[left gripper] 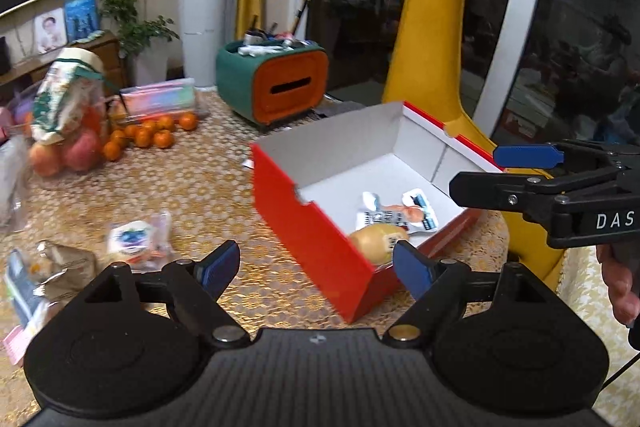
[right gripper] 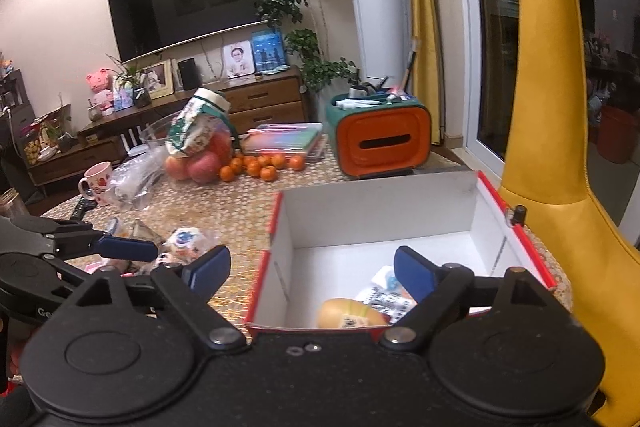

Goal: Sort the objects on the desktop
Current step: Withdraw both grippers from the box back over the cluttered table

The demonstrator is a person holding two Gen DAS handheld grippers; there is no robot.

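Right now both grippers hover over a table covered in a gold patterned cloth (left gripper: 224,183), each spread wide with nothing between its blue pads. From the left wrist view, the left gripper (left gripper: 316,267) points toward the near corner of a red cardboard box (left gripper: 304,223) with a white inside, which sits at about one o'clock from it; the right gripper (left gripper: 486,171) reaches in from three o'clock, above the box's right rim. Inside the box, toward its near end, lie a pale yellow wrapped bread roll (left gripper: 378,241) and, touching it on the far side, a white and orange snack packet (left gripper: 404,213). Outside the box, at about nine o'clock, loose packets wait on the cloth: a white pouch with a blue print (left gripper: 134,241) and a crumpled brown wrapper (left gripper: 66,265) beside it. Farther back at eleven o'clock a heap of mandarins (left gripper: 148,135) rests next to apples in a bag (left gripper: 68,147), and a green and orange tissue box (left gripper: 276,85) stands at twelve o'clock. From the right wrist view, the right gripper (right gripper: 312,273) hangs over the box's near wall, and the left gripper (right gripper: 128,247) shows at nine o'clock.
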